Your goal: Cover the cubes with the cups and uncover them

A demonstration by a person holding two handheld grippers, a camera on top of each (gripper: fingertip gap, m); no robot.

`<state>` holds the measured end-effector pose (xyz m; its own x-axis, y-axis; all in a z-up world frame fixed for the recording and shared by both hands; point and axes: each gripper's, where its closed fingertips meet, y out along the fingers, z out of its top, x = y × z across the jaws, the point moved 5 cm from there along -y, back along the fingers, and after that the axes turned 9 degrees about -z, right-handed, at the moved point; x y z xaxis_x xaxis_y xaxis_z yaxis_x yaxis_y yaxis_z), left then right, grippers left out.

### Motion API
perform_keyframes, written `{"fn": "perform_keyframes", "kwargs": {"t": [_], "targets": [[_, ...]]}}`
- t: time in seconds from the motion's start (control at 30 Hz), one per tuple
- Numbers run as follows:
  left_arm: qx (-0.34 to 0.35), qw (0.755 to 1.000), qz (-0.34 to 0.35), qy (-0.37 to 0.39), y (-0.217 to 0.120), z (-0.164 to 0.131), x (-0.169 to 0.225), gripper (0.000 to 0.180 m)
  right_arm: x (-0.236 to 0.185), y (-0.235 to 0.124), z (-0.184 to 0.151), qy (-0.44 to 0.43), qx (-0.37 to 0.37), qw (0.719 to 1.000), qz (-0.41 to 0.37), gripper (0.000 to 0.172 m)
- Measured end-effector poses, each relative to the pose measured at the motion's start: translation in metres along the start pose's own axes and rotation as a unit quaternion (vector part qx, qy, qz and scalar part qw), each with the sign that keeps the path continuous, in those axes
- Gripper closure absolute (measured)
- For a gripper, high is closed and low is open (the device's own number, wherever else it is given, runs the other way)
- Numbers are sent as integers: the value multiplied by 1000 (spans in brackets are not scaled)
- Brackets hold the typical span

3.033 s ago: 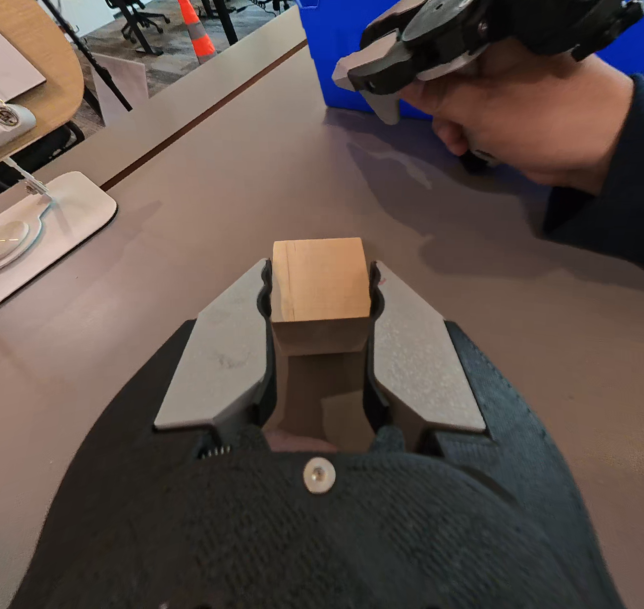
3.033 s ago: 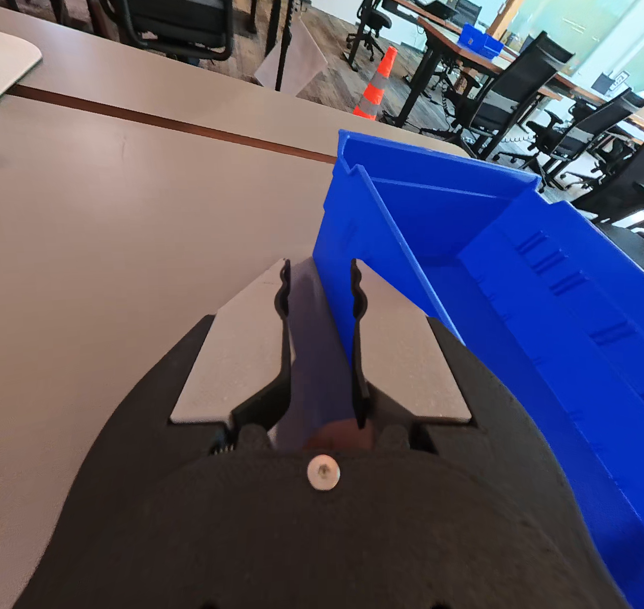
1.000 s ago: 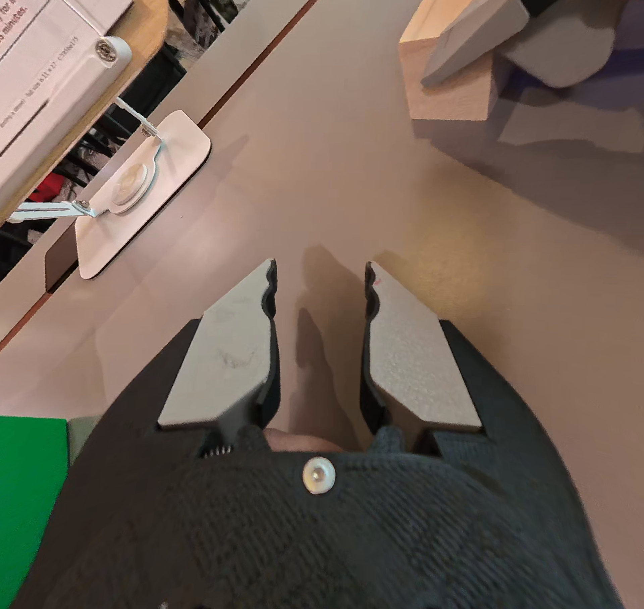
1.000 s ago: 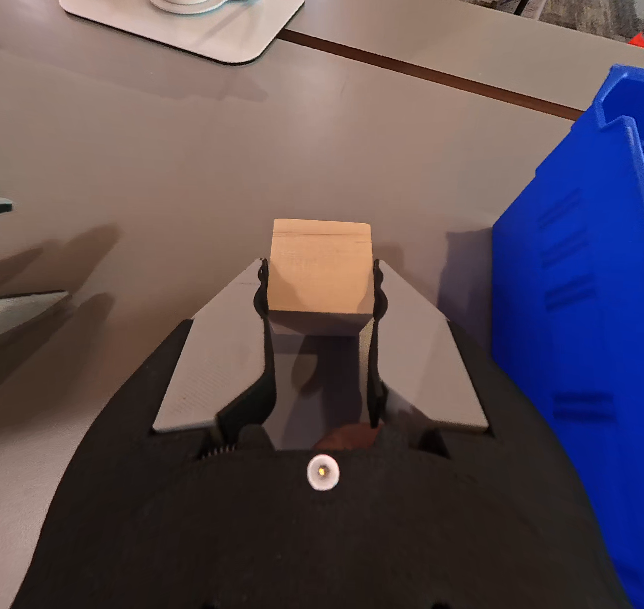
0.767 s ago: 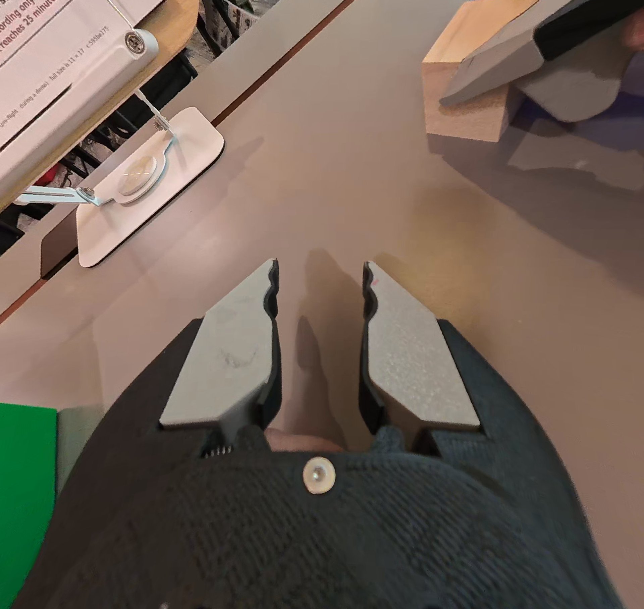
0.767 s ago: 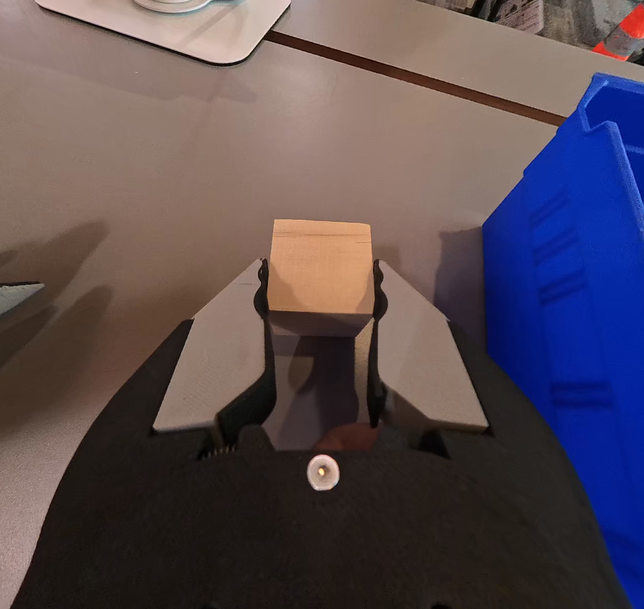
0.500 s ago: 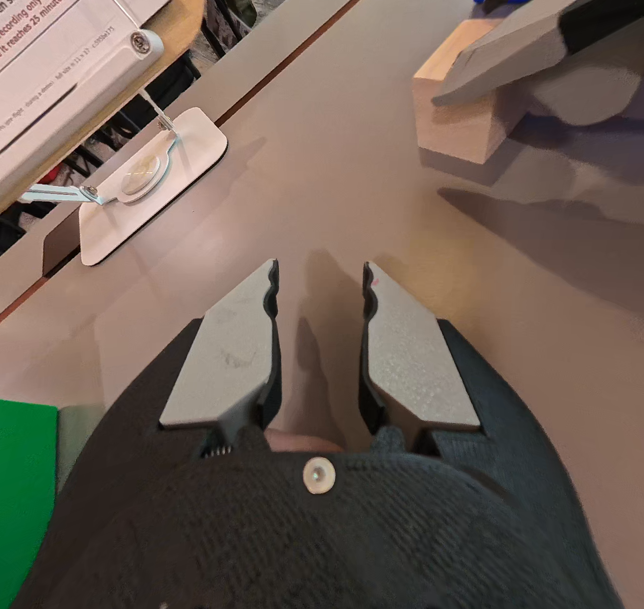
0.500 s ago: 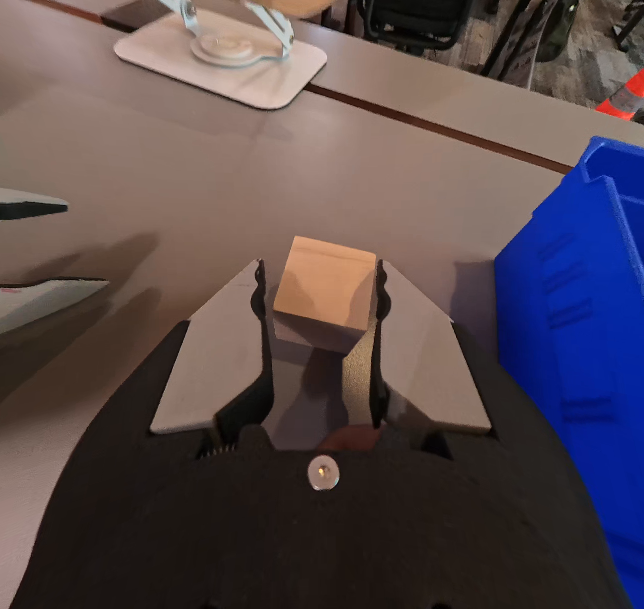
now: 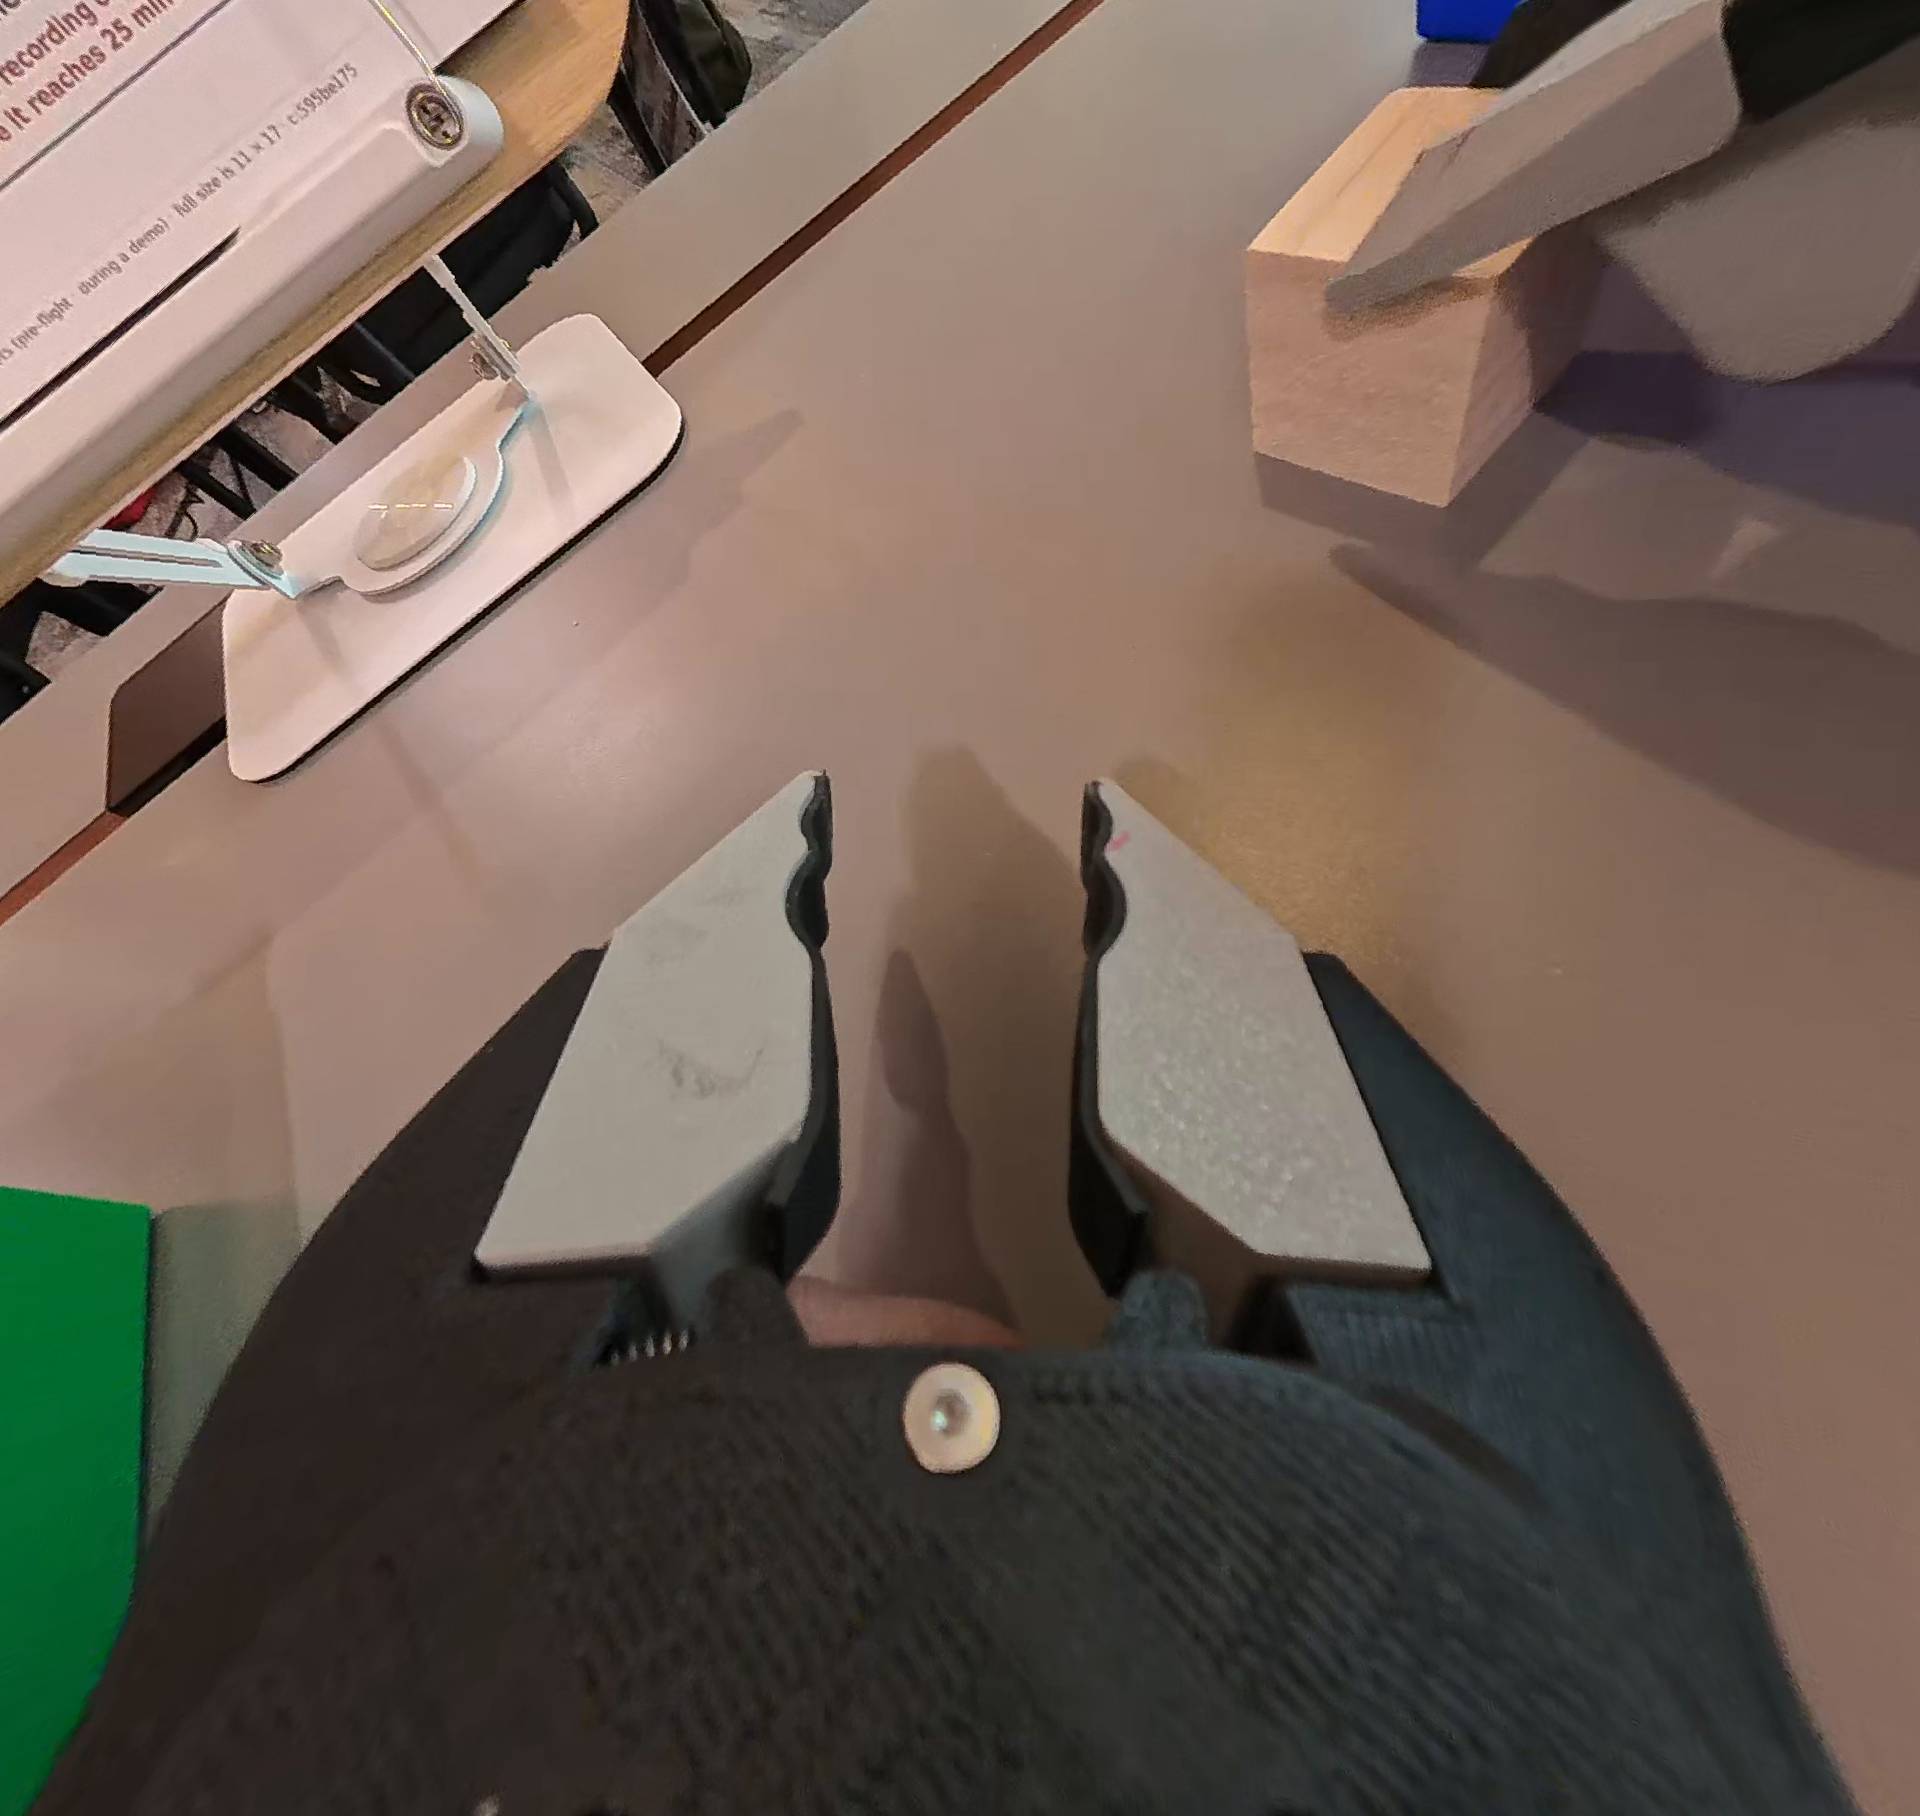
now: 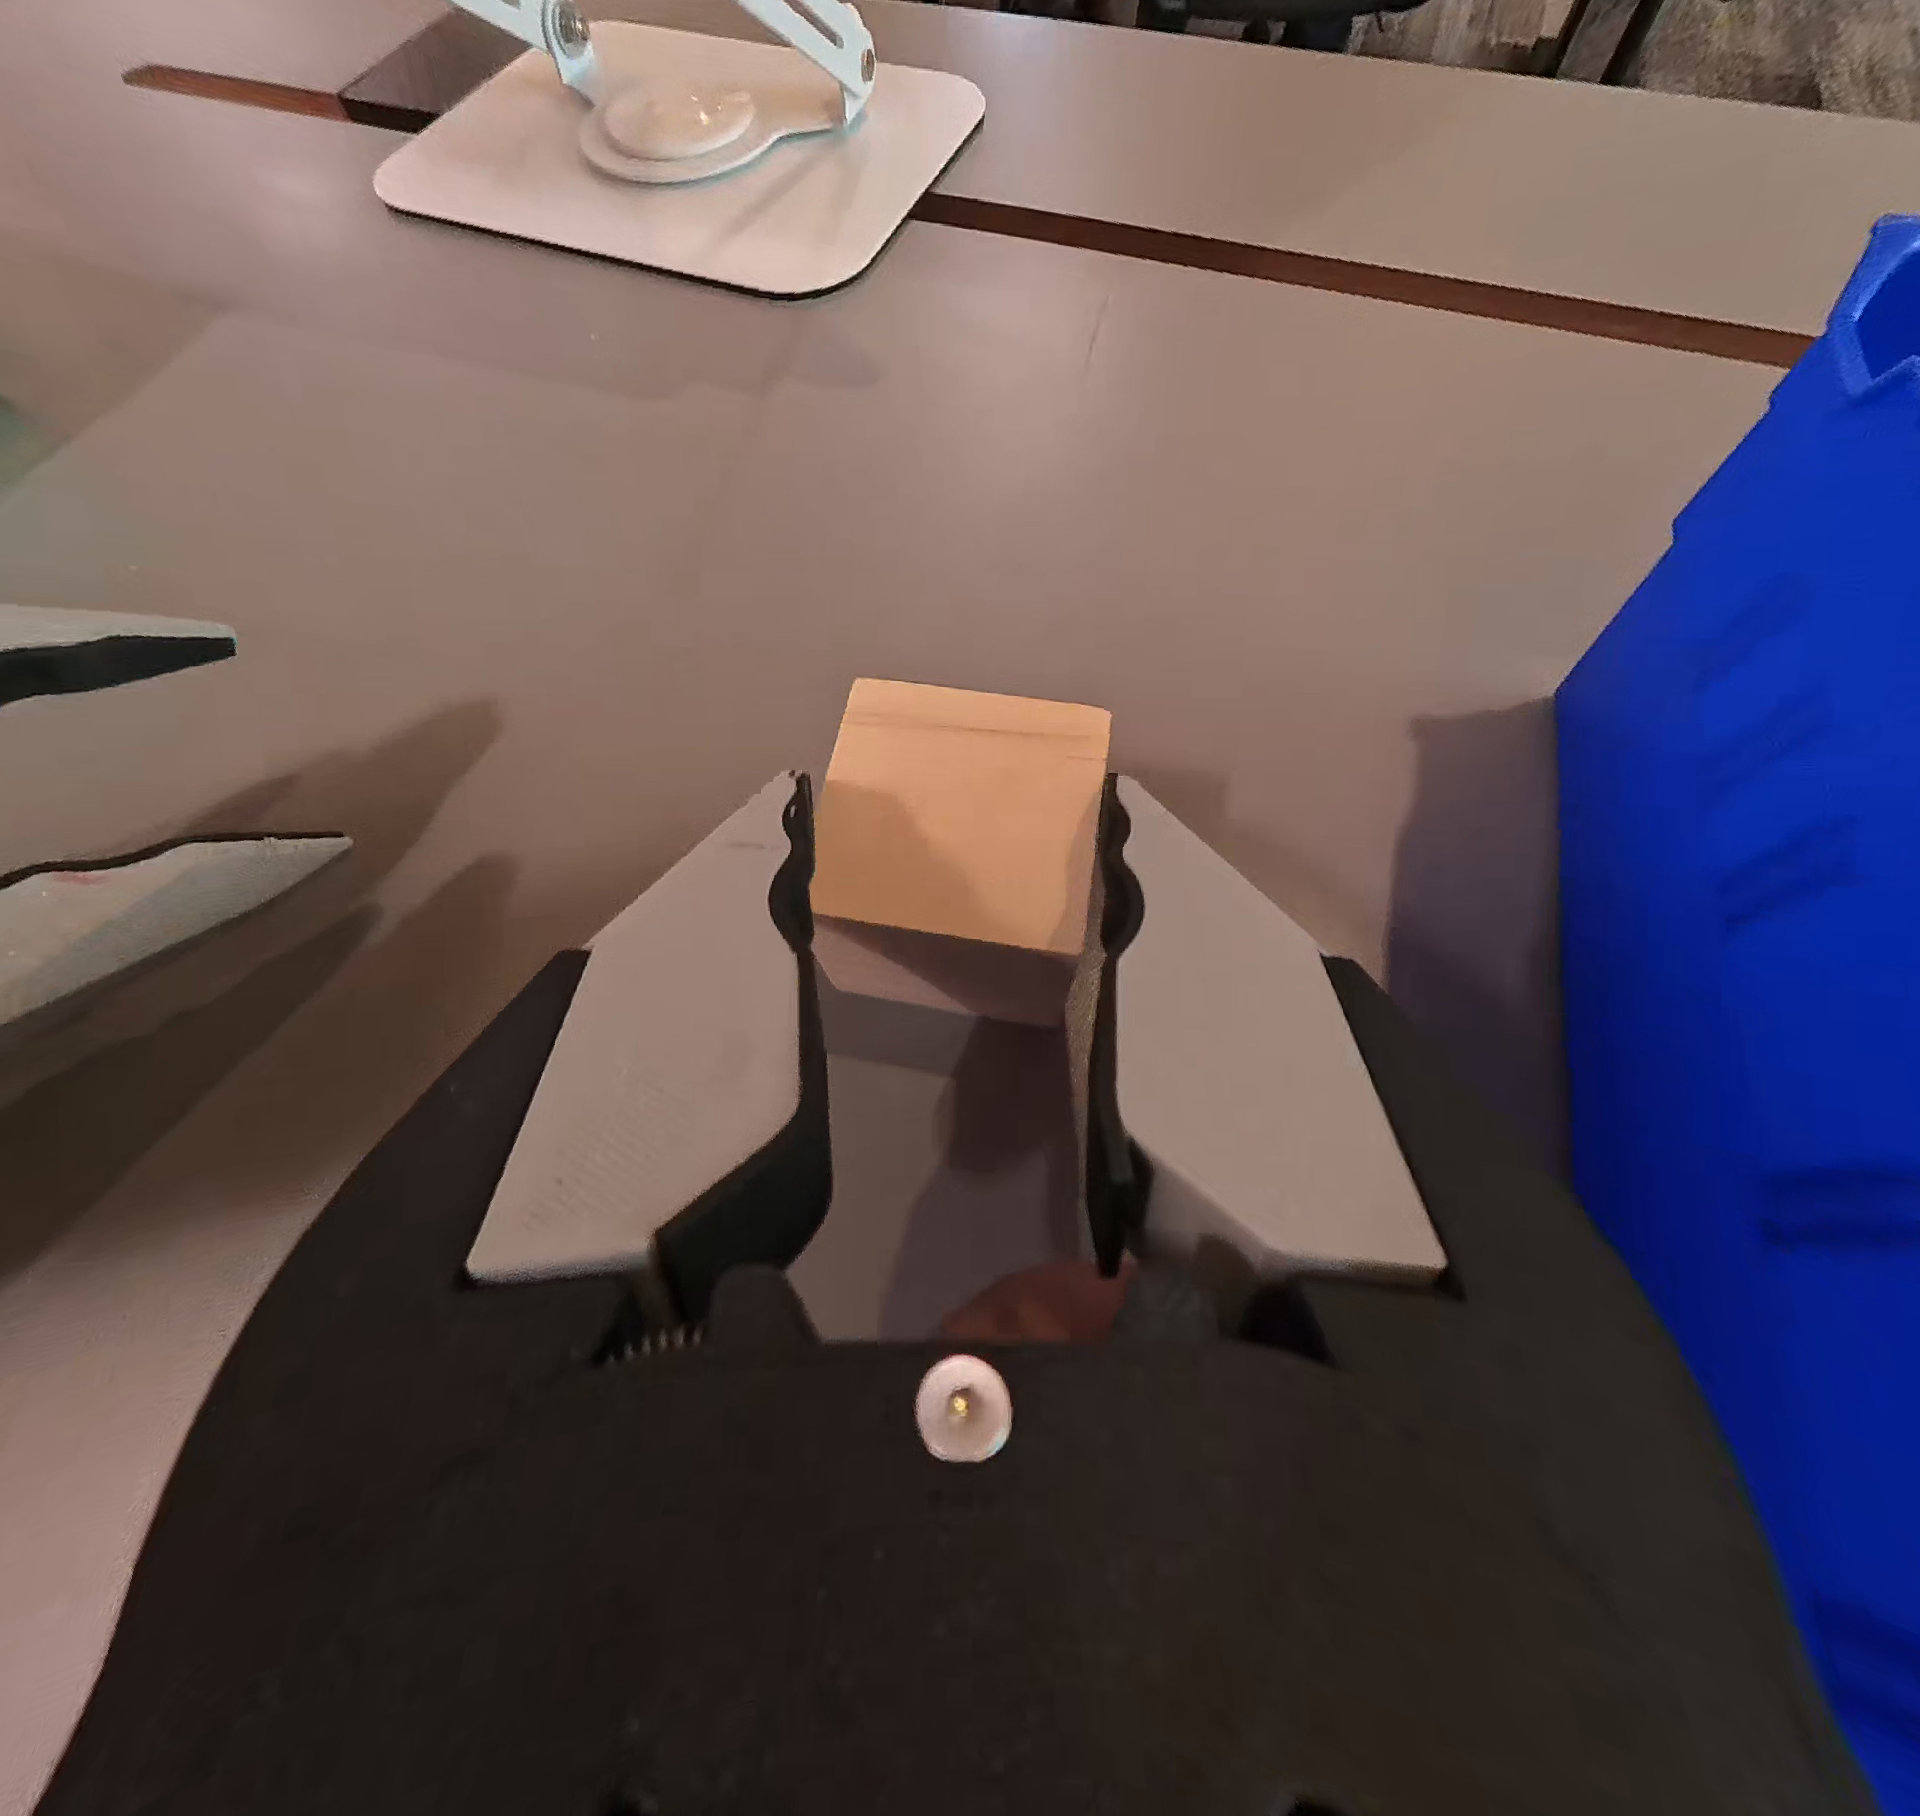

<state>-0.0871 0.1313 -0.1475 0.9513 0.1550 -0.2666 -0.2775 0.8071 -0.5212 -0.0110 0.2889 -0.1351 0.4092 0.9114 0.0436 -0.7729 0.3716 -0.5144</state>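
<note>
Step in hand, as judged: setting the wooden cube (image 10: 956,831) down for covering. The right gripper (image 10: 951,800) has both pads against the cube's sides, and the cube sits slightly skewed. Square it and lower it flat before releasing, clear of the bin.

Count:
- one tabletop (image 10: 623,519)
- one blue bin (image 10: 1745,935) at its right edge, with the cube just beside it
- one white stand (image 10: 675,156) at the far edge
- one cube
- no cups in view

The left gripper (image 9: 956,810) is parted and holds nothing.

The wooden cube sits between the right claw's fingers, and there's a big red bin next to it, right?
Not quite: the bin is blue, not red, as the right wrist view shows. The wooden cube does sit between the right claw's fingers.
</note>
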Motion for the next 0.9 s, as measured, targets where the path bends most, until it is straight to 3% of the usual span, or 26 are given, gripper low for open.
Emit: {"fn": "perform_keyframes", "kwargs": {"t": [0.3,0.5,0.67,0.77,0.9], "targets": [[-3,1000,1,0,0,-1,0,134,6,-5,4,-13,16,999,-28,119],[-4,1000,1,-3,0,-1,-1,134,0,-7,4,-23,11,1000,-13,128],[-6,1000,0,-1,1,-1,-1,134,-9,-10,15,-65,72,994,-42,115],[-11,1000,-2,8,2,-2,1,134,-11,4,4,-79,35,995,-55,108],[-21,1000,2,18,2,-4,2,133,-6,11,-4,-74,2,995,-62,113]]}}
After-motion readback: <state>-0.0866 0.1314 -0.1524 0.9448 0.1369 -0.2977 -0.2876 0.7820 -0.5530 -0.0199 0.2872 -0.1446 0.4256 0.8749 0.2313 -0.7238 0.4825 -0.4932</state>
